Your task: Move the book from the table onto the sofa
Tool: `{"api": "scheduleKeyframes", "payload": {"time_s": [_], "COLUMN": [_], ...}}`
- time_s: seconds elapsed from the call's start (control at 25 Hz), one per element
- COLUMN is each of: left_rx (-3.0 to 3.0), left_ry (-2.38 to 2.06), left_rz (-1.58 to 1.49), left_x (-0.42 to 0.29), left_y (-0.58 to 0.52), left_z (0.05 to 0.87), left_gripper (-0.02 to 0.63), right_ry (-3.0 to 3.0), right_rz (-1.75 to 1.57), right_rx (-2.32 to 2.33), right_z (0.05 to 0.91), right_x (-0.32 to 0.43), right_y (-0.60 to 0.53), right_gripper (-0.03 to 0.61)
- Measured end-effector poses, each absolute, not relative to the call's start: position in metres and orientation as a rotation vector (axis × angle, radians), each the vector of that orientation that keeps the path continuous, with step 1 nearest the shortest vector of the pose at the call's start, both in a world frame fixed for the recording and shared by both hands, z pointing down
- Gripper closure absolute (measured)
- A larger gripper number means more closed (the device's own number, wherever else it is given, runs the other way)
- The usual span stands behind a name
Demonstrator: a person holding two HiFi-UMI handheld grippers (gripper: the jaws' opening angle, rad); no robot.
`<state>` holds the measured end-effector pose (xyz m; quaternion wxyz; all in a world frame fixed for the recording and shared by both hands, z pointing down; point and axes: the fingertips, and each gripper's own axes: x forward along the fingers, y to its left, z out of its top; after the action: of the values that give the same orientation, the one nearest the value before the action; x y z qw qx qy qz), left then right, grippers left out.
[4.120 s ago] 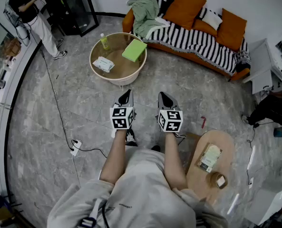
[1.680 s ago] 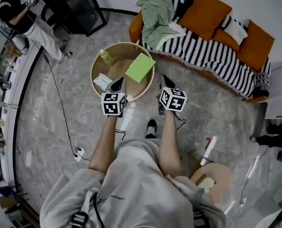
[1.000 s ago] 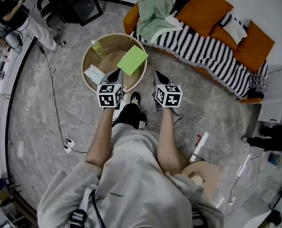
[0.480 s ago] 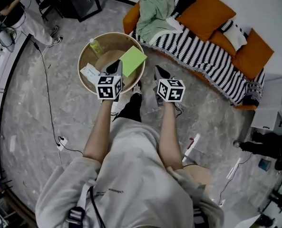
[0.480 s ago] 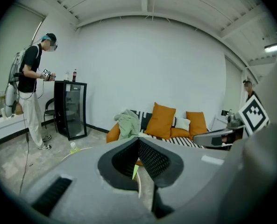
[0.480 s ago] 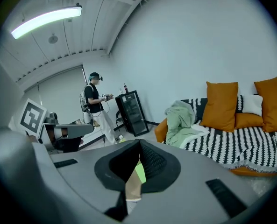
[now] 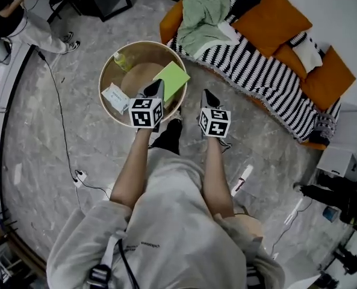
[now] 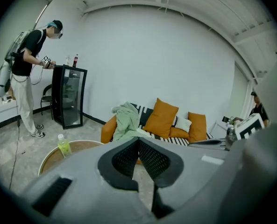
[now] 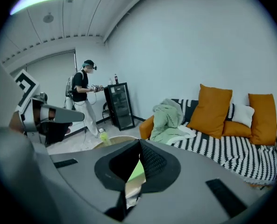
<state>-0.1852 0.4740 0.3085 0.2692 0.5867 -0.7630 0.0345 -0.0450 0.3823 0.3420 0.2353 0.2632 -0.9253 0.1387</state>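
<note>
While both jaws are clenched tight with nothing between them, the left hand-held gripper [image 7: 157, 88] and the right hand-held gripper [image 7: 208, 96] point side by side toward the round worktop [image 7: 106, 71]. The book [image 7: 173, 80] lies flat on that worktop, just ahead of the left hand-held gripper's tip and ahead-left of the right one; in the head view the left tip overlaps the book's near edge, though contact cannot be judged. It is a thin, plain, bright lime-green rectangle, set at a slant, with its far corner reaching the worktop's rim on the sofa side. Through the narrow slit below the right hand-held gripper's closed jaws, a strip of the same green shows. Left of the left hand-held gripper, a yellow-green bottle [image 7: 121, 61] stands and a white packet [image 7: 115, 94] lies on the worktop. Beyond both tips runs the sofa [image 7: 259, 71], black-and-white striped, carrying a pale green blanket [image 7: 204, 11] and orange cushions [image 7: 272, 20].
</note>
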Motion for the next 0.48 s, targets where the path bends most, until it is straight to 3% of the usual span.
{"api": "scheduleKeyframes", "payload": {"time_s": [0.48], "left_rx": [1.650], "left_ry": [-2.067], "left_rz": [0.016], "left_x": [-0.250], "left_y": [0.358], "left_z": [0.279], "left_gripper": [0.604], "right_ry": [-2.570], "right_rz": [0.294], "right_rx": [0.724], "right_z": [0.317], "right_x": [-0.107], "right_y": [0.290], "right_gripper": [0.572]}}
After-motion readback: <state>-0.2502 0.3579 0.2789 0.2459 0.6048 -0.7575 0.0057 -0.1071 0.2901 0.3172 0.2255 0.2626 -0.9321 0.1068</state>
